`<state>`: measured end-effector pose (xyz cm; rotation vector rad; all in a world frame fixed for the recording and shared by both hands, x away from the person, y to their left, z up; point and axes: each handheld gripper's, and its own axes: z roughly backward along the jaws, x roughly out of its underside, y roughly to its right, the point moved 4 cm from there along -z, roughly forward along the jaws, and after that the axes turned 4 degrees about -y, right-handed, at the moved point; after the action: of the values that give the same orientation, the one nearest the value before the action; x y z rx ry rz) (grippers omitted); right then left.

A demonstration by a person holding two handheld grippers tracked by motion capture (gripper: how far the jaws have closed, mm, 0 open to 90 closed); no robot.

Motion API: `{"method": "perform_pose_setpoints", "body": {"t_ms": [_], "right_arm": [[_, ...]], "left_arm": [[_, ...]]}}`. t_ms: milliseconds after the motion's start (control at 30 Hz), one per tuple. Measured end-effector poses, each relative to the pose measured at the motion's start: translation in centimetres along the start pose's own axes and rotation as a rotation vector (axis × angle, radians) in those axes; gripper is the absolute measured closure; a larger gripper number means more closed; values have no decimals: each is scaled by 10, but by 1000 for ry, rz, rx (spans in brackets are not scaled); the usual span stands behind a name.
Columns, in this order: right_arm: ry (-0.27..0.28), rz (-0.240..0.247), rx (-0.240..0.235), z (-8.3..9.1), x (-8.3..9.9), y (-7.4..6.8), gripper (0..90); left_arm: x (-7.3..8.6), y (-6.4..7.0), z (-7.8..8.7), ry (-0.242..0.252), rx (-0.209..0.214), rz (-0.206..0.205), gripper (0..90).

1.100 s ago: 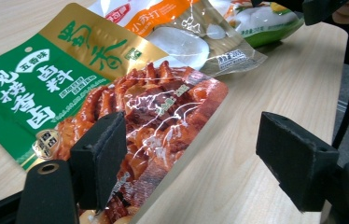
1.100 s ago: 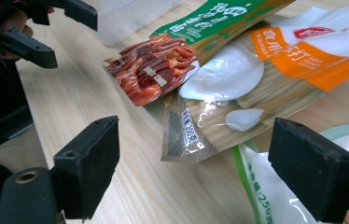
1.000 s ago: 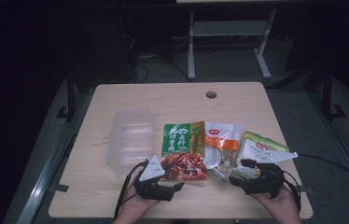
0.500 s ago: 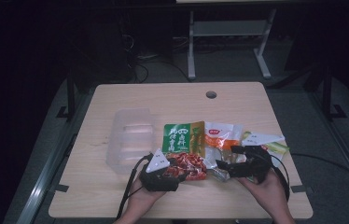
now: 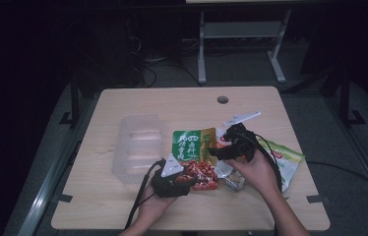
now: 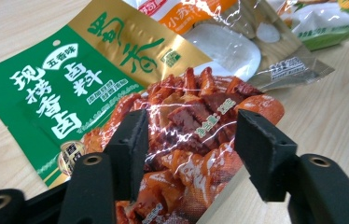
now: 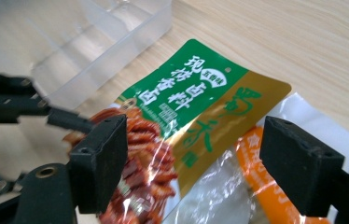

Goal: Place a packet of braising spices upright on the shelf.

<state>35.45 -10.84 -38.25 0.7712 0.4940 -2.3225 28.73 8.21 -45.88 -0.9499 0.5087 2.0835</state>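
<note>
From the high view, your left gripper (image 5: 188, 180) sits at the near edge of the table (image 5: 123, 211), right at the red snack pouch (image 5: 202, 174), which lies just in front of the green and gold pouch (image 5: 192, 144) and partly over its near end. Your right gripper (image 5: 216, 151) hangs above the green and gold pouch's right side, so your left hand is the nearer one to the red pouch. The clear plastic tray (image 5: 138, 145) lies to the left, beside both pouches

In the left gripper view, your jaws stand apart with nothing pinched, and the red snack pouch (image 6: 196, 135) fills the gap between them, its long axis running away from you along the jaws. It lies straight ahead and below, so closing calls for coming down, not sideways

In the right gripper view, your right gripper (image 7: 196, 163) also has its jaws spread wide and empty. The green and gold pouch (image 7: 196, 102) lies between them, its long axis slanting from upper left to lower right, with the red snack pouch (image 7: 140, 154) toward the left jaw and the clear plastic tray (image 7: 70, 42) beyond
</note>
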Motion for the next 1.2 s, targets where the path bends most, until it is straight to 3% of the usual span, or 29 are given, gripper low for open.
{"method": "perform_pose_setpoints", "body": {"t_ms": [567,667,867,1200], "right_arm": [[-171,-86,40,-60,-28,31,261],[-204,-115,44,-69,-29,37,269],[-252,-158,54,-82,-25,44,293],[-285,-211,45,-96,-21,52,345]], "left_arm": [[6,3,-8,-79,-23,-9,727],[9,4,-11,-105,-36,-28,765],[14,4,-19,-157,-49,-53,770],[16,4,-21,-170,-47,-62,770]]}}
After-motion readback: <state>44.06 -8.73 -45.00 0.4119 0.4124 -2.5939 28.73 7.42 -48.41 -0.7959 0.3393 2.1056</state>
